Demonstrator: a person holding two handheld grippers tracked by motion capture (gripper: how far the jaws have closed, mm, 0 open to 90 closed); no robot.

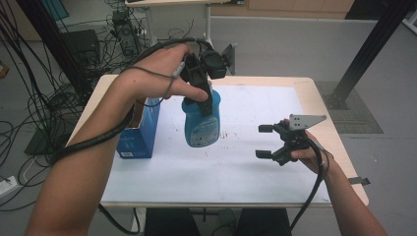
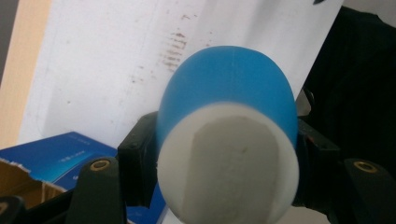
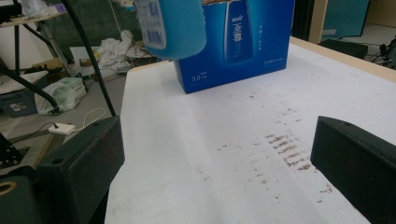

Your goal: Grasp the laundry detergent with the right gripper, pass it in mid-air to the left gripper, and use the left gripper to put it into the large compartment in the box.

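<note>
From the high view, the left gripper (image 1: pixel 202 96) points down and squeezes the top of a blue bottle (image 1: pixel 200 123). The bottle hangs in the air over the white sheet (image 1: pixel 236 167) on the table (image 1: pixel 319 98), just beside an open blue box (image 1: pixel 142 130) that sits near the left edge. The right gripper (image 1: pixel 264 141) rests low on the right side, well apart from the bottle, and its jaws stand wide with nothing in them. The left gripper view looks straight down the bottle (image 2: pixel 229 135). It shows the white round top and the blue body going down from it, with a black jaw pressed on each side, which you cannot make out so well from above. A corner of the blue box (image 2: pixel 51 158) peeks in below. The right gripper view looks low across the sheet (image 3: pixel 233 140). It shows the bottom of the bottle (image 3: pixel 173 28) floating clear of the sheet, with the front of the blue box (image 3: pixel 238 42) and its white writing standing behind. It also shows little brown marks (image 3: pixel 285 149) on the sheet between its two open jaws.
</note>
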